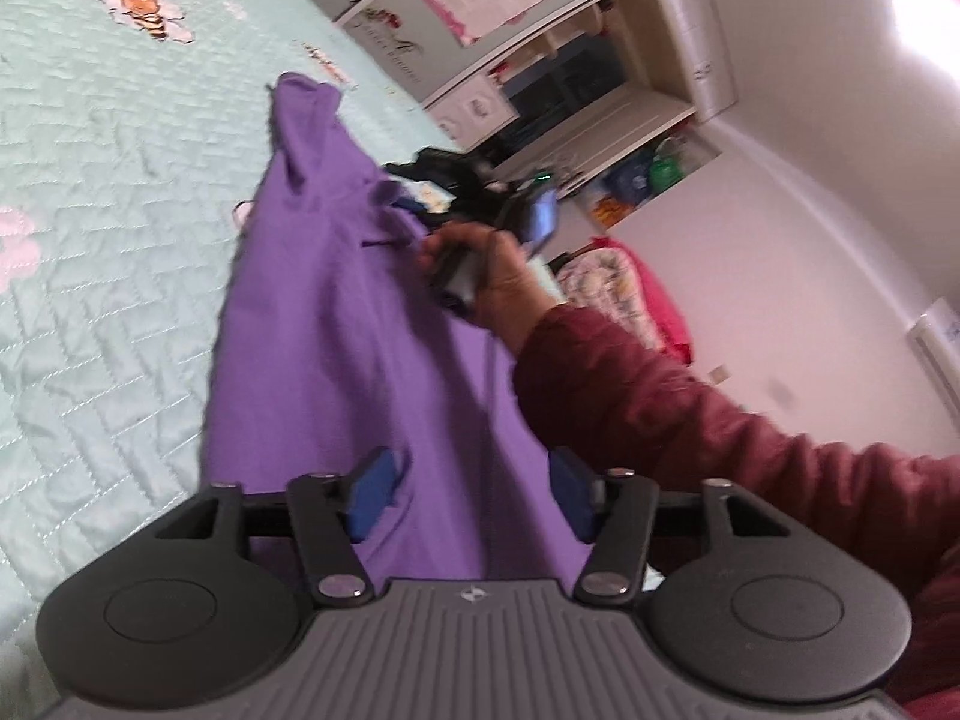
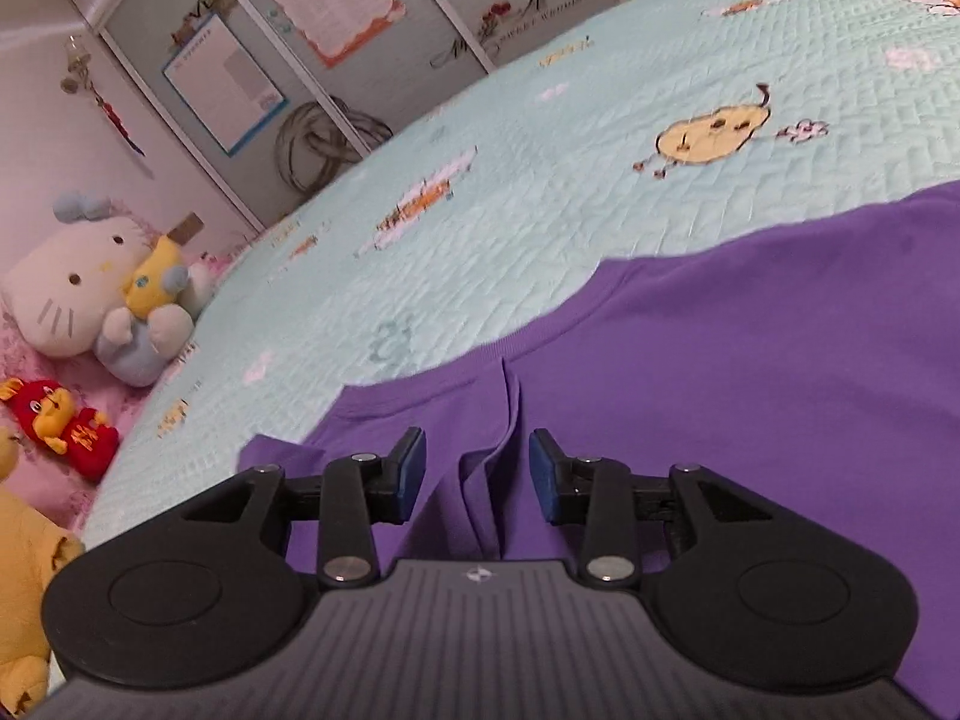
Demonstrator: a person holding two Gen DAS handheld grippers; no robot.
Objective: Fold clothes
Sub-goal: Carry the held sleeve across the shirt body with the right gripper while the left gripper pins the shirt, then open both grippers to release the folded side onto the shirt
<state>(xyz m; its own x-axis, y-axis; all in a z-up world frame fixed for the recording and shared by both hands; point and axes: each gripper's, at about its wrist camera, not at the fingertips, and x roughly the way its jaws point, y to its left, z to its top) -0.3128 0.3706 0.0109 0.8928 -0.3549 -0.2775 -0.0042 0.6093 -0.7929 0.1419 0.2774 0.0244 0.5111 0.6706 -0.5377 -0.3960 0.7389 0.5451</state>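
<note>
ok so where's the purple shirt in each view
Left wrist: the purple shirt runs from the open left gripper up the middle, over the quilt.
Right wrist: shirt fills the lower right, a fold standing between the open right gripper pads.
Shared landmark: the mint quilt with cartoon prints, and the wardrobe doors with posters behind the bed.

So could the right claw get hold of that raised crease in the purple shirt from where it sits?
Probably yes: the right claw is open, the crease of the shirt stands between its pads, and nothing covers it.
</note>
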